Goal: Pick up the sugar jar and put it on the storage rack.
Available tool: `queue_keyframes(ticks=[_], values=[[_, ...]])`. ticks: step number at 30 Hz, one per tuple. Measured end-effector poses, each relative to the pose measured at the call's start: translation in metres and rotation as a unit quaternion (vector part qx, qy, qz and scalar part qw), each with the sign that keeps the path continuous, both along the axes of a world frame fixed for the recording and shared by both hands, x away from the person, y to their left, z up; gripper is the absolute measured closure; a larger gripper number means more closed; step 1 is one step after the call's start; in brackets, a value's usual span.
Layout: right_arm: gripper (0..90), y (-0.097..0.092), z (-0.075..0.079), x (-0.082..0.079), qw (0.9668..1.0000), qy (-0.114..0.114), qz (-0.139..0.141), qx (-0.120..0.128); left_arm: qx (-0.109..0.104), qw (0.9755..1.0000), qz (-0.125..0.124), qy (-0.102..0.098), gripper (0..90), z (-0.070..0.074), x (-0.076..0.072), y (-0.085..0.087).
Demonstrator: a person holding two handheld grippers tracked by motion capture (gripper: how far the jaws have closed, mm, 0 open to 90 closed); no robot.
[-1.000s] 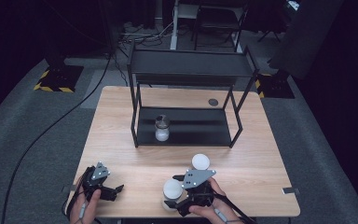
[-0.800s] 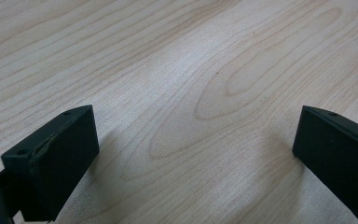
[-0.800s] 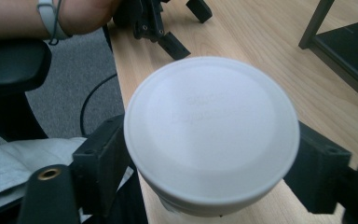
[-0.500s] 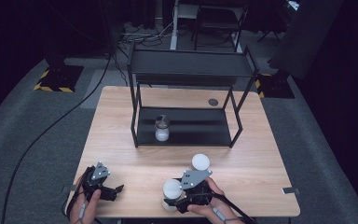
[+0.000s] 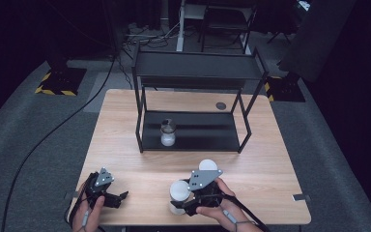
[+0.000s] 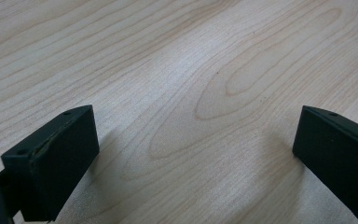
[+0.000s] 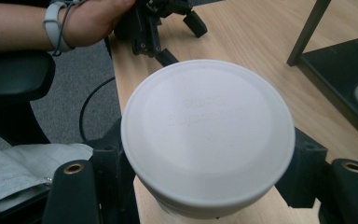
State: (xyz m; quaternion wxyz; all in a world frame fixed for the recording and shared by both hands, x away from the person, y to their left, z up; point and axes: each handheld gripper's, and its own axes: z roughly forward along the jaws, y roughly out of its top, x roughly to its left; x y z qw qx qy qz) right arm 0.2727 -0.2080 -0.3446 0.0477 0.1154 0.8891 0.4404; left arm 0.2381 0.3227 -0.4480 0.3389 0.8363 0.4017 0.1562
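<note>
White-lidded jar (image 7: 207, 135) sits at the near edge of the wooden table (image 5: 270, 159), squeezed tight by the right gripper (image 5: 186, 200), while the left gripper (image 5: 118, 198) waits wide open, holding nothing.

Low in the high view, both hands come in from the bottom edge. The left gripper (image 5: 110, 195) sits at the lower left, held in the left hand (image 5: 88, 212), its jaws standing wide apart with nothing between them and pointing toward the right of the frame. The right gripper (image 5: 179, 199) sits at lower centre, the right hand (image 5: 217, 208) wrapped around its body; its jaws have just been closing and now press on both sides of a white-lidded jar (image 7: 207, 135).
</note>
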Motion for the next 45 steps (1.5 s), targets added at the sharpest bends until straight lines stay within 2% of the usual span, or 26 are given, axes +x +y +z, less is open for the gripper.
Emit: queue_keyframes(ticks=[8, 21, 35, 45], values=[[33.5, -0.003, 0.020, 0.006, 0.9999, -0.015, -0.002, 0.006, 0.000, 1.0000, 0.000, 0.000, 0.0, 0.000, 0.000, 0.000], [33.5, -0.005, 0.048, 0.024, 0.9995, -0.026, -0.008, 0.014, 0.000, 1.0000, 0.000, 0.000, 0.0, 0.000, 0.000, 0.000], [33.5, -0.004, 0.061, 0.049, 0.9991, -0.022, -0.028, 0.024, 0.000, 1.0000, 0.000, 0.000, 0.0, 0.000, 0.000, 0.000], [33.6, -0.002, 0.065, 0.067, 0.9979, -0.032, -0.052, 0.023, 0.000, 1.0000, 0.000, 0.000, 0.0, 0.000, 0.000, 0.000]])
